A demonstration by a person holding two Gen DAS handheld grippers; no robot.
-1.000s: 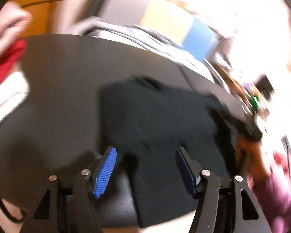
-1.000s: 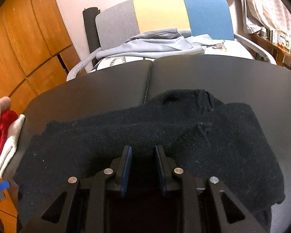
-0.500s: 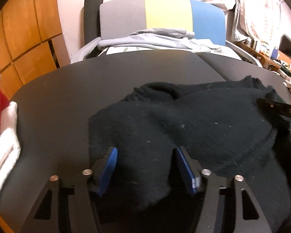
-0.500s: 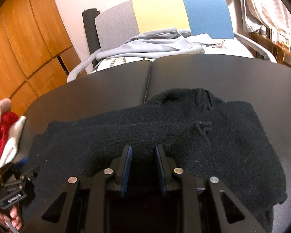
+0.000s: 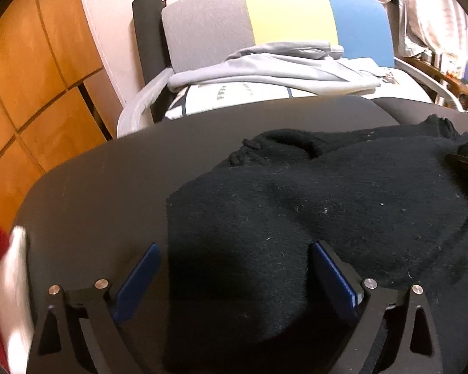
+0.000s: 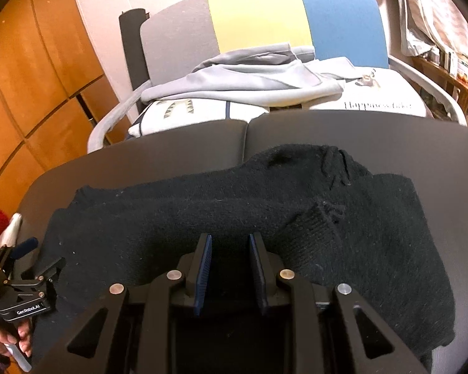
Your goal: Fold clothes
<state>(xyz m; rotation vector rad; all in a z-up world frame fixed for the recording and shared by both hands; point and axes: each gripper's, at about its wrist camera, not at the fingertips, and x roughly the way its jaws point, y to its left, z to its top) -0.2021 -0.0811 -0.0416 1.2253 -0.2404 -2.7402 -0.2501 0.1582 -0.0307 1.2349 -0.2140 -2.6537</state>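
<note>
Lying crosswise ahead, black sweater (image 5: 312, 218) spans both grippers; left gripper (image 5: 234, 277), just spread wide, straddles its near-left corner; right gripper (image 6: 229, 268) narrowly parted, grip unclear.

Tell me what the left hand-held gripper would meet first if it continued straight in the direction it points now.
Probably the black knitted sweater lying on the dark table: the open left hand-held gripper points down at its near edge, though depth is unclear.

Home, wooden cupboards (image 6: 31, 93), laundry-piled chair (image 6: 265, 25)
</note>
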